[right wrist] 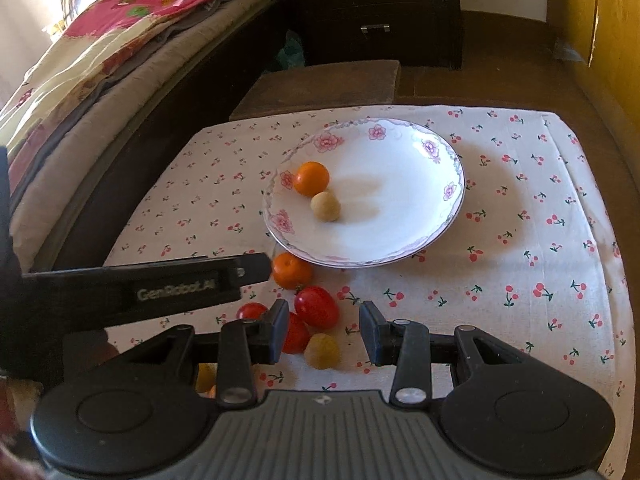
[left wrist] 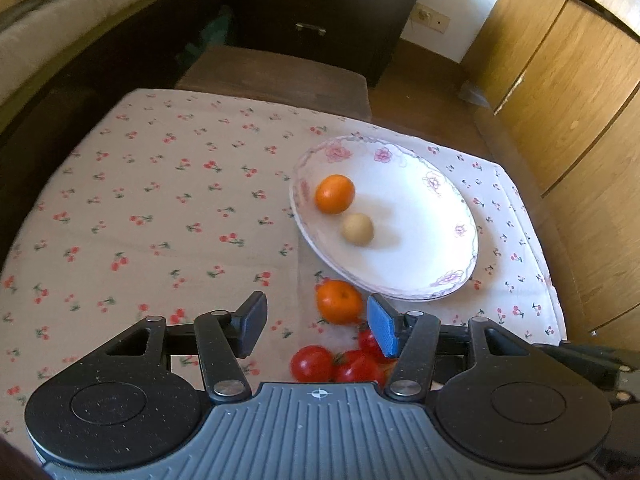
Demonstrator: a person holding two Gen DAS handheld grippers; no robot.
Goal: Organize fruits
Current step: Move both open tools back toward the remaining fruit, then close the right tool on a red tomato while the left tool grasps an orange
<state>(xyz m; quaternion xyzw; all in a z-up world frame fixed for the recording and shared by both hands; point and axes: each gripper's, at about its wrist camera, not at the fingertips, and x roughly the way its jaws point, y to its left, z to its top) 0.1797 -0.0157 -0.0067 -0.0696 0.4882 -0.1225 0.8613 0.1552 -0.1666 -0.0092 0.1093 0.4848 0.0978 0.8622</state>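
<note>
Orange, red and tan: the fruit stock we count on the cherry-print cloth of the worktop (right wrist: 520, 208). Already on the floral plate (right wrist: 416, 152), near its left rim: one orange (right wrist: 311, 178) and one small tan fruit (right wrist: 325, 206), touching or nearly so in the right wrist view.

Loose on the cloth, just off the plate's near edge: a second orange (left wrist: 339, 301), beside it a cluster of red tomatoes (right wrist: 317, 306), one more tan fruit (right wrist: 321, 351), and a yellowish fruit partly hidden under our right claw's linkage.

Left claw (left wrist: 318, 326): spread wide, nothing held, the loose orange lying just ahead between the jaws. Right claw (right wrist: 324, 332): also wide and empty, with a tomato and the tan fruit in its gap.

Handling, in our judgement: all pieces light, round and prone to roll. The oranges look firm and should take a grip across the widest part. The tomatoes are smooth, soft-skinned and easily bruised, so a gentle squeeze at mid-body suits them.

Obstructions: the fruits lie packed together, so closing on one may nudge its neighbours. The left tool's body crosses the right wrist view close to the cluster, so the two claws crowd each other. The plate's raised rim sits just beside the orange.
</note>
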